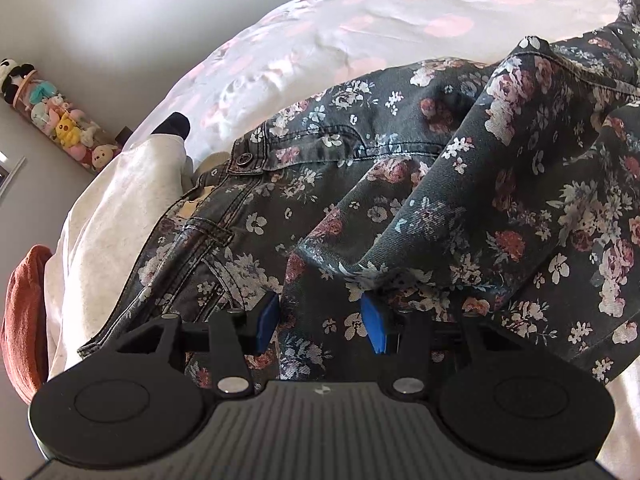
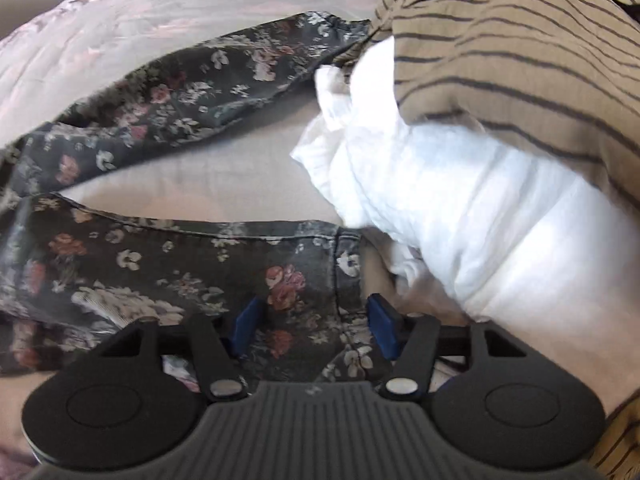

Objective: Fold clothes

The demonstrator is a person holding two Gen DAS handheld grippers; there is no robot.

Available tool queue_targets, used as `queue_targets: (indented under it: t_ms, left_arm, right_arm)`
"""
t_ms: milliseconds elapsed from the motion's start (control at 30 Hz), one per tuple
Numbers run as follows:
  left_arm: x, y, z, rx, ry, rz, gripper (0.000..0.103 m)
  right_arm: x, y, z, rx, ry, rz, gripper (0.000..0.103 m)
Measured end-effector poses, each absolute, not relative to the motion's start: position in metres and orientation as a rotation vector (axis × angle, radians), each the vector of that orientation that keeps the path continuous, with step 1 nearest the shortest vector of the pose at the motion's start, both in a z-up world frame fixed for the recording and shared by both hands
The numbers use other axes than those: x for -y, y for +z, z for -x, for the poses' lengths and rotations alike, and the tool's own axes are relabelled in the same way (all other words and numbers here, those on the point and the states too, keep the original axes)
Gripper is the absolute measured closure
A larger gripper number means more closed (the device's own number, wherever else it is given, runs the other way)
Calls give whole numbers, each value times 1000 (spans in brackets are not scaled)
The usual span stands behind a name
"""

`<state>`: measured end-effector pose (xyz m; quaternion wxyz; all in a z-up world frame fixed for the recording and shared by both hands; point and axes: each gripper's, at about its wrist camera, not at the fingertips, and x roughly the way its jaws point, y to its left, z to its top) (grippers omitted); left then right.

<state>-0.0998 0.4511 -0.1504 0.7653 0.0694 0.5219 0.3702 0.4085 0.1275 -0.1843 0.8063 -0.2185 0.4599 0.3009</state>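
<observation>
Your left gripper (image 1: 320,322) is sitting over the floral jeans (image 1: 400,184) lying crumpled on the bedsheet (image 1: 320,40), blue pads apart, nothing pinched. Your right gripper (image 2: 314,328) is hovering spread over a leg hem, beside the white garment (image 2: 460,216).

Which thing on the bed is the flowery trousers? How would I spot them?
Look at the bed with the pale pink sheet. The flowery trousers lie across it, between a cream garment on one side and a white bundle under a tan striped shirt on the other. Only they are dark grey denim covered in pink and white flowers, with a metal waist button.
</observation>
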Motion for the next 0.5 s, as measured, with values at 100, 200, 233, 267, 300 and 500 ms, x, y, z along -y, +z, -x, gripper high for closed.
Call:
queue_targets:
  t_ms: [100, 200, 233, 267, 300, 500]
  left_arm:
    - [-451, -151, 100, -1134, 804, -152, 60]
    - [-452, -150, 100, -1128, 805, -148, 60]
    - [-452, -149, 100, -1125, 806, -149, 60]
    - [-451, -149, 100, -1121, 806, -150, 60]
    - [-451, -148, 101, -1116, 807, -150, 60]
    - [-451, -128, 112, -1007, 838, -126, 58]
  right_arm:
    - [-123, -183, -411, -978, 616, 456, 76]
    - [-112, -164, -409, -955, 620, 419, 84]
    - [-111, -154, -403, -926, 629, 420, 85]
    - [-109, -143, -398, -896, 637, 421, 85]
    - [-107, -133, -393, -866, 646, 422, 85]
    - [-86, -69, -382, -715, 608, 454, 85]
